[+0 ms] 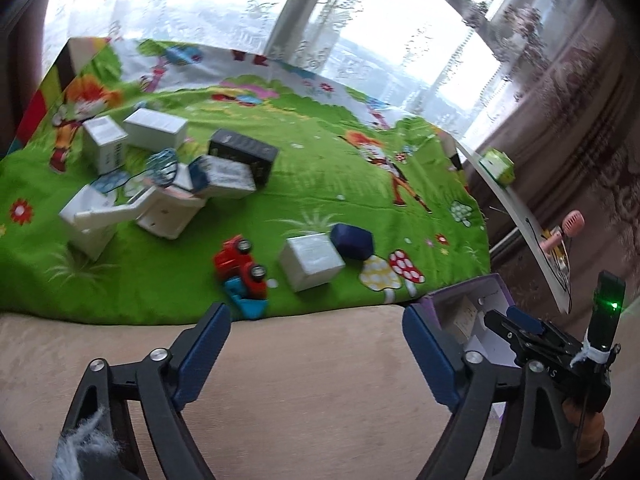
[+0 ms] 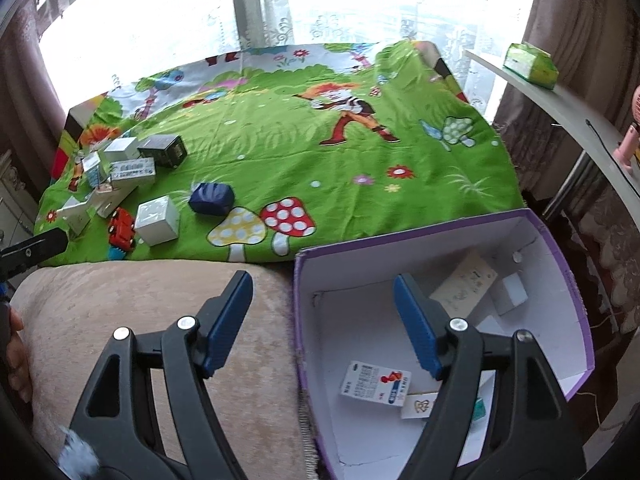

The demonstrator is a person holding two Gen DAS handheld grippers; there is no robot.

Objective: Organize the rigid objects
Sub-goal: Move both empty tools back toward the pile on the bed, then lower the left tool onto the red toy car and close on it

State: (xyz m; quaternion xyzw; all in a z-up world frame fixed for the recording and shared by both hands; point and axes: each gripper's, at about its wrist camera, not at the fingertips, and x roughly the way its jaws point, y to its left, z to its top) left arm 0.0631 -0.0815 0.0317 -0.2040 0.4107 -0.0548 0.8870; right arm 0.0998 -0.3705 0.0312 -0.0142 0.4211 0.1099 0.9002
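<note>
Sorting under way, both grippers empty

Bedding comes first: a green cartoon sheet (image 2: 280,148) is spread ahead of both tools as the work surface, with a beige cushion (image 2: 160,312) directly beneath the fingers. A purple-edged box (image 2: 560,248) is parked at the sheet's near edge, under the right gripper (image 2: 324,320), presumably so that sorted items need only a short carry; small cartons (image 2: 376,384) are already laid on its floor. Ahead and to the left of the left gripper (image 1: 316,348), a heap of white and black boxes (image 1: 160,176) is left unsorted. Nearer, just beyond its fingertips, a white cube (image 1: 310,262), a dark blue case (image 1: 354,240) and a red toy truck (image 1: 240,268) are scattered, the cube and case touching.

Both grippers are held with fingers apart and nothing between them. The left one is judged to be aimed at the nearer loose items for the next pickup.
</note>
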